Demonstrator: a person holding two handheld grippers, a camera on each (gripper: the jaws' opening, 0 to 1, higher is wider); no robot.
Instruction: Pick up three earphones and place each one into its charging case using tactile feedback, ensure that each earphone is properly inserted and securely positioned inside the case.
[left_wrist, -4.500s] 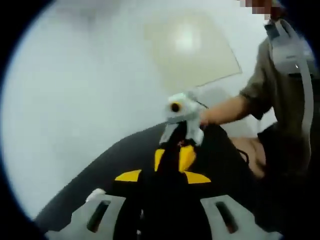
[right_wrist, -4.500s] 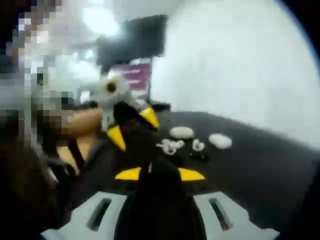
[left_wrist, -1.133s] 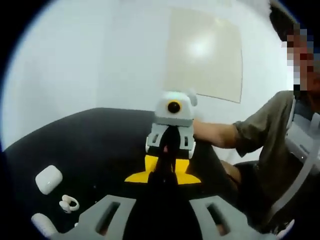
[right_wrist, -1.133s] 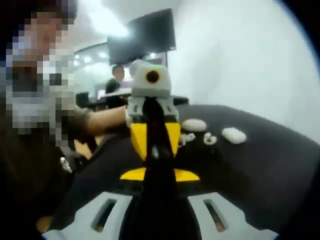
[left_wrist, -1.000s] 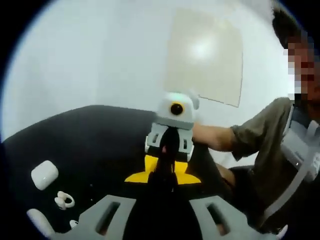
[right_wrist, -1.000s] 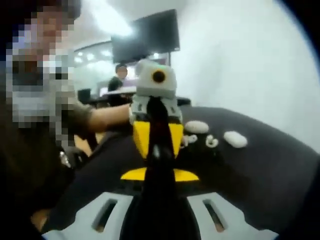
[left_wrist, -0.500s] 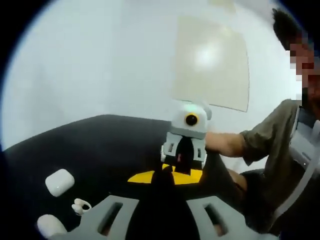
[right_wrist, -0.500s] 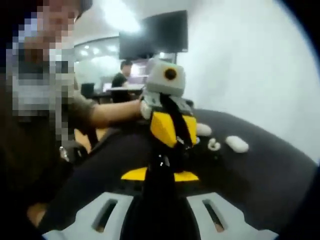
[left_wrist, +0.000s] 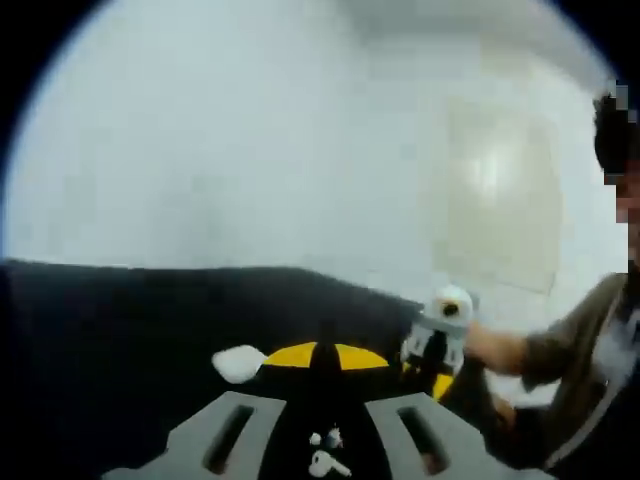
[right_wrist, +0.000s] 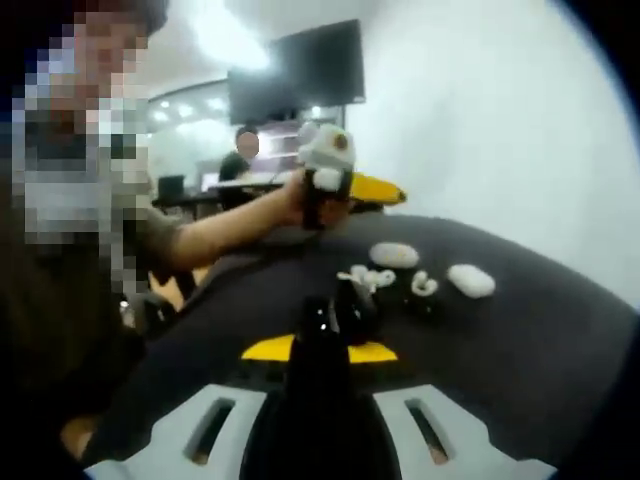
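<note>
Surface: a black table with a rounded edge, matte and dark; it also fills the lower half of the left gripper view.
Room: a plain white wall carries a pale beige panel; in the right gripper view a dark wall screen hangs over a lit office where another person sits.
Earphones: small white earphones lie clustered mid-table, one more just beside them.
Charging cases: two closed white cases, one behind the earphones, one to their right.
Left gripper: held up in the person's hand, well above the table; jaws pressed together, grasping nothing.
Right gripper: jaws clenched together in its own view, empty.
</note>
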